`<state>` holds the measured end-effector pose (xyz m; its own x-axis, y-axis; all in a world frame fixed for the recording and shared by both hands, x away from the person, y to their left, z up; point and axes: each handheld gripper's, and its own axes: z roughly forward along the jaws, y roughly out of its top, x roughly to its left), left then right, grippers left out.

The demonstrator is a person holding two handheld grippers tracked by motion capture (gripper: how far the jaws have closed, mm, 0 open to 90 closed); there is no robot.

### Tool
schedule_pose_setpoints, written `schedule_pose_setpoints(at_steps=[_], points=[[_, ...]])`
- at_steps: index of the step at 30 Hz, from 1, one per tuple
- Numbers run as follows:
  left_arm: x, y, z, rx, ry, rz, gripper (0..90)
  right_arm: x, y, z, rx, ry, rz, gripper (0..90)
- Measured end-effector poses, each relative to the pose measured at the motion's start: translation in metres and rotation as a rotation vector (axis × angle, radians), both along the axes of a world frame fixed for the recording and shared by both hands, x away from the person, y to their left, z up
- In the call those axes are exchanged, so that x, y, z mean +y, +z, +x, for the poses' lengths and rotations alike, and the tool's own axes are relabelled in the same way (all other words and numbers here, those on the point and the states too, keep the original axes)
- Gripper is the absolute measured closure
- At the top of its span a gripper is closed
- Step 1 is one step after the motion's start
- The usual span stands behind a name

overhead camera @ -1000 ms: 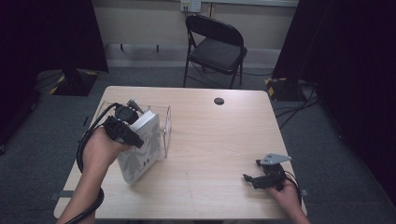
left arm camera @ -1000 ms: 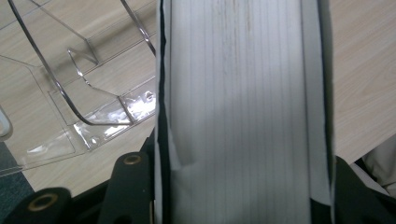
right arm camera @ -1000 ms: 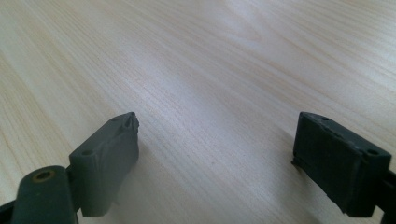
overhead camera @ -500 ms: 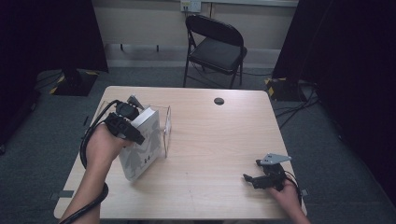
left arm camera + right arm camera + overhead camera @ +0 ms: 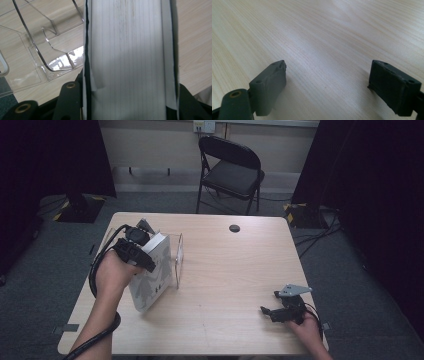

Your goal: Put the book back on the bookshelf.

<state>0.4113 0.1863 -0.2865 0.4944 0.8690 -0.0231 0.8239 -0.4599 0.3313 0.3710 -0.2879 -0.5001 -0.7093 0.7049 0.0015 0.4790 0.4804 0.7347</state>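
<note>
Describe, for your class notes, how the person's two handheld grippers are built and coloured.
Both are black. The right gripper carries a grey three-cornered plate, and its fingers are blocky dark-grey pads with brass-coloured rivets. A thick black cable loops from the left gripper. Forearms are bare.

Right gripper [image 5: 328, 82], 2 black jaws wide apart over bare wooden table [image 5: 324, 30].
</note>
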Motion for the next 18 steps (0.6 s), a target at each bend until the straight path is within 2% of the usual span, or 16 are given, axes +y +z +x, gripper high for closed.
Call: schedule_pose_setpoints(at_steps=[2,7,8,13,14,17,18], points=[[-0.0003,-0.0001,0.001,-0.008,-0.011,-0.006,53.2,0.0,0.0,0.0,0.0,0.0,0.0,13.6],[-0.0048,-0.0003,0.0026,0.0,0.041,-0.009,53.2,-0.0001,0.0,0.0001,-0.001,0.001,-0.001,13.6],[-0.0031,0.0002,0.0051,0.002,0.014,0.001,53.2,0.0,0.0,0.0,0.0,0.001,0.0,13.6],[-0.0055,-0.002,0.0076,0.003,0.026,-0.002,53.1,0.0,0.0,0.0,0.0,0.0,-0.001,13.6],[-0.0056,-0.0028,0.0086,-0.007,0.022,-0.005,53.2,0.0,0.0,0.0,0.0,0.0,0.0,13.6],[-0.0078,-0.0041,0.0083,0.001,0.076,-0.017,53.1,-0.0001,0.0001,0.0,0.001,0.0,-0.001,13.5],[-0.0078,-0.0041,0.0083,0.001,0.076,-0.017,53.2,-0.0001,0.0001,0.0,0.001,0.0,-0.001,13.5]])
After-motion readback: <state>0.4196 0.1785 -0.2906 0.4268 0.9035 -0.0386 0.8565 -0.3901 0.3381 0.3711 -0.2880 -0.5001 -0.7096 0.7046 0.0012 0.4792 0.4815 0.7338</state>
